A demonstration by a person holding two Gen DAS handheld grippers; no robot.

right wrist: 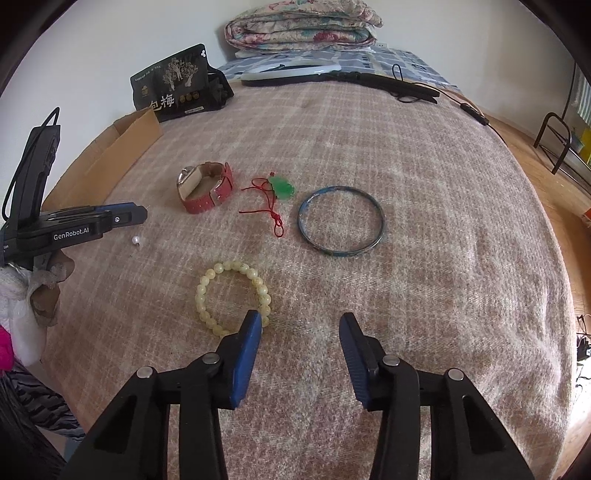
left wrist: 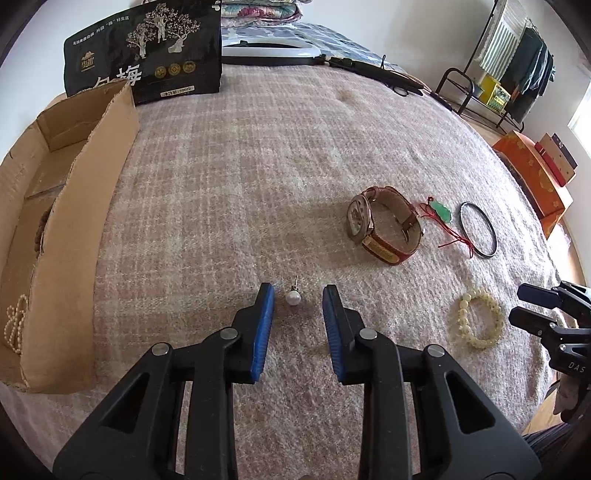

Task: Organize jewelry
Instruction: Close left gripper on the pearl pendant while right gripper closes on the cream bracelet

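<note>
My left gripper [left wrist: 298, 291] is open, its blue pads on either side of a pearl stud earring [left wrist: 294, 297] lying on the blanket; the earring also shows in the right wrist view [right wrist: 136, 240]. A red-strap watch [left wrist: 384, 225], a green jade pendant on red cord [left wrist: 441, 212], a dark bangle [left wrist: 478, 229] and a pale bead bracelet [left wrist: 480, 319] lie to the right. My right gripper [right wrist: 301, 319] is open and empty, its left finger beside the bead bracelet [right wrist: 232, 295]. A cardboard box [left wrist: 74, 229] at the left holds a pearl strand [left wrist: 14, 325].
A black printed bag [left wrist: 147, 48] stands behind the box. A white ring light [right wrist: 291, 70] and black cables [right wrist: 399, 86] lie at the far edge of the blanket [right wrist: 424, 258]. Folded quilts [right wrist: 303, 26] are stacked behind. Orange boxes [left wrist: 535, 177] sit off the right edge.
</note>
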